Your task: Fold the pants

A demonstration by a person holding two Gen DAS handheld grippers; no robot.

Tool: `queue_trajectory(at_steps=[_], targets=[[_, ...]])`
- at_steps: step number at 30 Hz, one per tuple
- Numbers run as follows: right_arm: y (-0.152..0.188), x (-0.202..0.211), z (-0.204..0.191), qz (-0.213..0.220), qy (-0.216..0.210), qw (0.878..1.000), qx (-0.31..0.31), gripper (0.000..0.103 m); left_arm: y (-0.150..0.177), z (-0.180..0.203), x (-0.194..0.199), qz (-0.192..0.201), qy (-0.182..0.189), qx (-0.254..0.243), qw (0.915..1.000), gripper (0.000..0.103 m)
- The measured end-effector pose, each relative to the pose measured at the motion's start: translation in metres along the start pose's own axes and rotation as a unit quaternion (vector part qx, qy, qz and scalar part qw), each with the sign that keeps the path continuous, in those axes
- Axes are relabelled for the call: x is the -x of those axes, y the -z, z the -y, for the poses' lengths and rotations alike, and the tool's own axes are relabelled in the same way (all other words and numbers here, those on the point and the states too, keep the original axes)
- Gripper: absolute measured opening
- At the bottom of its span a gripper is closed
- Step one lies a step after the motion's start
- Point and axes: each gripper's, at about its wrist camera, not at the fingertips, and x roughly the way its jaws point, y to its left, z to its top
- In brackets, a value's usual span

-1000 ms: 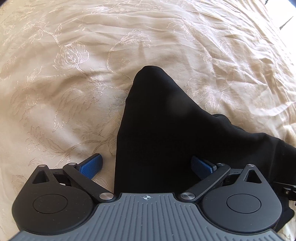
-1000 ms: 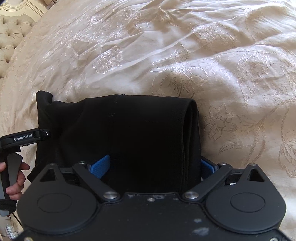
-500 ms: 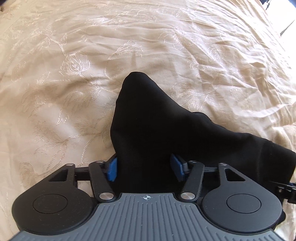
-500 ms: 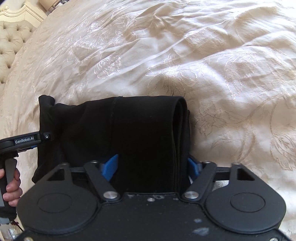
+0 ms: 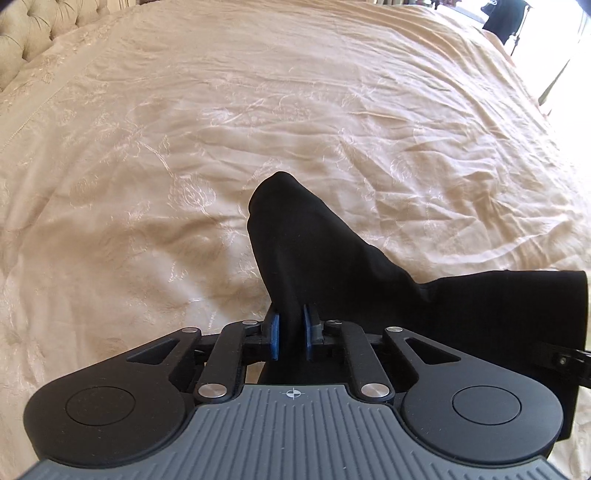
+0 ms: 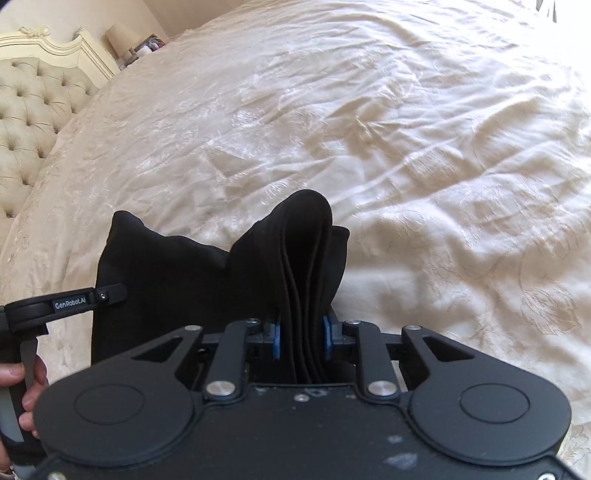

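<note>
Black pants (image 5: 332, 266) lie bunched on a cream embroidered bedspread (image 5: 184, 166). My left gripper (image 5: 290, 321) is shut on one end of them, and the cloth rises in a peak beyond the blue pads. In the right wrist view my right gripper (image 6: 301, 328) is closing, its pads pressing a stack of several folded layers of the pants (image 6: 184, 280). The left gripper's body (image 6: 55, 306) shows at the left edge, a hand (image 6: 29, 384) on its grip. The pants hang between the two grippers, partly off the bed.
A tufted headboard (image 6: 29, 110) stands at the far left, with a lamp (image 6: 122, 37) on a stand behind it. The wrinkled bedspread (image 6: 406, 147) stretches ahead and to the right. A dark object (image 5: 506, 14) stands past the bed's far right corner.
Both grippers went from wide open to closed on the pants. Both have risen and tilted up, drawing the cloth up into peaks and bringing more of the bed and the headboard into view.
</note>
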Motion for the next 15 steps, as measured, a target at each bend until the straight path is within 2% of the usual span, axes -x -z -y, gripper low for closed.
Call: queue_trajectory(at_steps=[5, 11, 15], targets=[[-0.014, -0.005, -0.057, 0.009, -0.024, 0.999, 0.025, 0.021, -0.010, -0.043, 0.023, 0.031, -0.015, -0.003, 0.9994, 0.012], [-0.030, -0.037, -0.136, -0.007, -0.062, 0.997, 0.051, 0.021, -0.023, -0.124, 0.037, 0.043, -0.046, 0.034, 0.9974, 0.012], [-0.038, -0.063, -0.195, -0.018, -0.082, 0.993, 0.080, 0.021, -0.032, -0.175, 0.034, 0.038, -0.063, 0.056, 0.9957, 0.012]])
